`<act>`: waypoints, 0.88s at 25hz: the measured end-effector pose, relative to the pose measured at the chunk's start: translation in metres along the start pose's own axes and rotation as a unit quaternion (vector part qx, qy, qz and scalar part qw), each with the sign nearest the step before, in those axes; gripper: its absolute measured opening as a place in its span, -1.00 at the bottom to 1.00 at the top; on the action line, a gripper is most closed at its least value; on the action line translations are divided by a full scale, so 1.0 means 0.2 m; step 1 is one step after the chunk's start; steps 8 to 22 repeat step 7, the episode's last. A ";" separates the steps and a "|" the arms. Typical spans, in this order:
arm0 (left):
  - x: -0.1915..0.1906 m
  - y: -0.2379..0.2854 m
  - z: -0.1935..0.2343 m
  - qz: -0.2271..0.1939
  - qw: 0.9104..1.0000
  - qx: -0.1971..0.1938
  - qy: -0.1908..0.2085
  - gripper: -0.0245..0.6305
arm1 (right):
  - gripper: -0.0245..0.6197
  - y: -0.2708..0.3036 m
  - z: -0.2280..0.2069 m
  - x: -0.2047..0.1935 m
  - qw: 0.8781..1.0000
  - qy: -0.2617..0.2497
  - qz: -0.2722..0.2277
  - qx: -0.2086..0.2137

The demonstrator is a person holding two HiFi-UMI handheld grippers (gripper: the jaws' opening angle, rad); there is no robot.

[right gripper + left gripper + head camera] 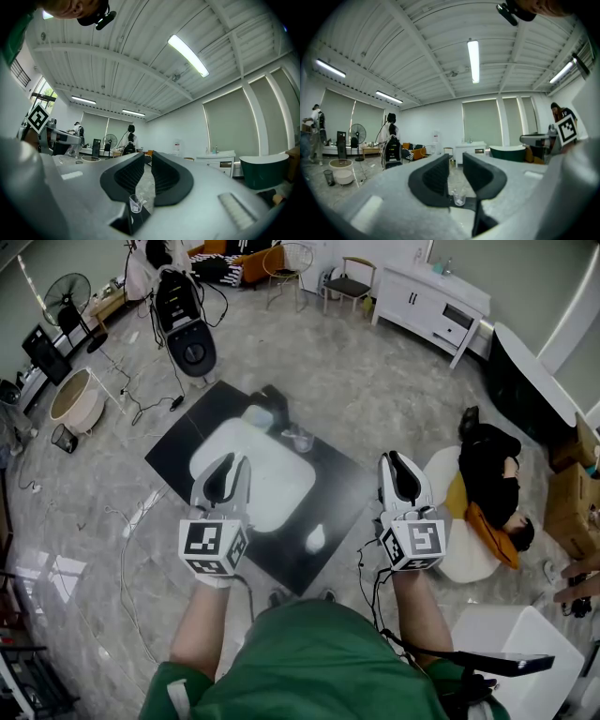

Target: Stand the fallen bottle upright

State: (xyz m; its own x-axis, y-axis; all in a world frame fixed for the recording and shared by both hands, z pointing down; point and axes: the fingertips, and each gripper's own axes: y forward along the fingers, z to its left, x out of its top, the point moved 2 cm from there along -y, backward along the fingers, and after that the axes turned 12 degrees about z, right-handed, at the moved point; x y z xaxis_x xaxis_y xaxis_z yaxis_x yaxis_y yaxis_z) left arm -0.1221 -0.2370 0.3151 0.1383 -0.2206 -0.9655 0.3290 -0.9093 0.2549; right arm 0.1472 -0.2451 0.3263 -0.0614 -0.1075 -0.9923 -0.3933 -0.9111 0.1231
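In the head view we hold both tongs level over a black tabletop (178, 460) that carries a white mat (281, 493). The left tongs (228, 458) hang above the mat's near left part, and the right tongs (398, 457) are off the tabletop's right edge. At the mat's far edge we see a pale, blurred shape that we take for the bottle (257, 416), with a dark thing (274, 401) touching it. It is too small for us to tell how it lies. A clear cup (300, 439) stands just beside it on the mat. Both tongs are well apart from these things. To the right a person (492, 479) lies on a cushion on the floor. In the left gripper view the left tongs (456, 157) stand apart with a plain gap and grip nothing. The cup (459, 199) shows low in that gap, beyond the pads and untouched. In the right gripper view the right tongs (147, 154) are nearly together, with only a thin slit of floor showing between them and nothing clamped. The cup (136, 204) shows low at their root, also untouched.
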 end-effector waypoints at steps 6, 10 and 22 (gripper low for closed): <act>0.02 -0.02 -0.04 0.001 1.000 0.006 0.000 -0.66 | -0.78 -0.04 -0.03 0.01 1.000 0.000 0.000 0.005; 0.02 -0.02 -0.05 0.000 1.000 0.007 0.000 -0.66 | -0.78 -0.04 -0.04 0.01 1.000 0.000 0.000 0.006; 0.02 -0.02 -0.05 0.000 1.000 0.007 0.000 -0.66 | -0.78 -0.04 -0.04 0.01 1.000 0.000 0.000 0.006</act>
